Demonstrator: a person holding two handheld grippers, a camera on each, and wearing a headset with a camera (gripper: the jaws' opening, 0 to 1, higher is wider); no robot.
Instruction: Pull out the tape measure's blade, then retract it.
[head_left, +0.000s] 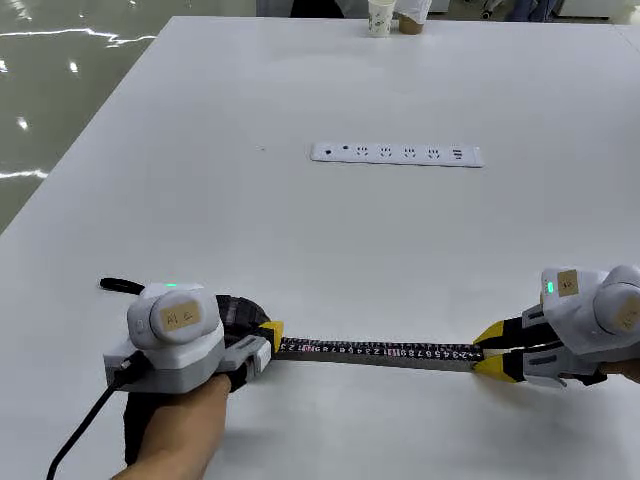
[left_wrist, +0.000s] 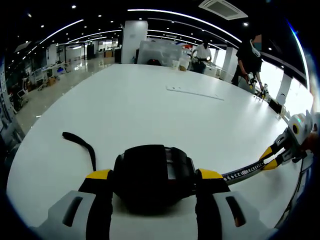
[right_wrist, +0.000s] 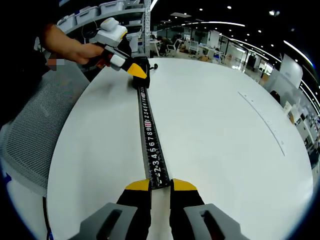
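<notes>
On table (head_left: 400, 250), tape measure case (left_wrist: 152, 170) sits clamped between left gripper (head_left: 265, 345) fingers. Pulled-out blade (right_wrist: 148, 130) runs across to right gripper (right_wrist: 160, 186), fingers nearly together, pinching blade tip.

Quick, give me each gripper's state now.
Left gripper: shut on the tape measure case.
Right gripper: shut on the blade, at its tip.

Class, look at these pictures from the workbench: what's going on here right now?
A person works with two handheld grippers on a white table. The left gripper is clamped around the black tape measure case, while the right gripper pinches the end of the blade. The blade stretches between them, drawn out; retracting is not yet done. A power strip lies farther back.
</notes>
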